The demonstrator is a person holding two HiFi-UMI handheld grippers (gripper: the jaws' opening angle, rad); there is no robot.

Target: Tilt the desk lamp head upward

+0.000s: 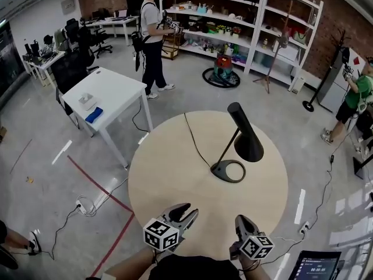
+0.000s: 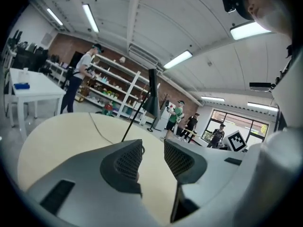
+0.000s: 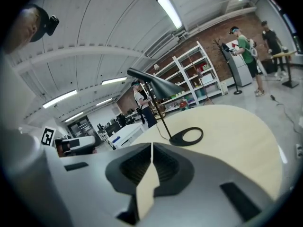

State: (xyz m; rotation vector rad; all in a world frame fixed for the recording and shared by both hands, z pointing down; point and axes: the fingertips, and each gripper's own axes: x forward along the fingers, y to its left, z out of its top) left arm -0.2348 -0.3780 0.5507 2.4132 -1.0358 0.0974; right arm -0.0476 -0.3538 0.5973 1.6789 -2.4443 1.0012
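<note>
A black desk lamp (image 1: 247, 137) stands on the round wooden table (image 1: 169, 179), right of centre. Its cone head hangs tilted downward over a ring base (image 1: 228, 171). My left gripper (image 1: 187, 210) hovers over the table's near edge with its jaws apart and nothing between them. In the left gripper view the left gripper (image 2: 153, 155) faces the lamp (image 2: 152, 96), which is well ahead. My right gripper (image 1: 242, 219) is beside it at the near edge, shut and empty. The right gripper (image 3: 151, 148) points at the lamp (image 3: 158, 86) and its base (image 3: 187, 136), a good way off.
The lamp's black cord (image 1: 195, 139) runs across the table to the far edge. A white desk (image 1: 111, 92) stands at the left. One person (image 1: 152, 39) is by the shelves (image 1: 245, 28), another (image 1: 355, 98) at the right. A screen (image 1: 315, 267) sits bottom right.
</note>
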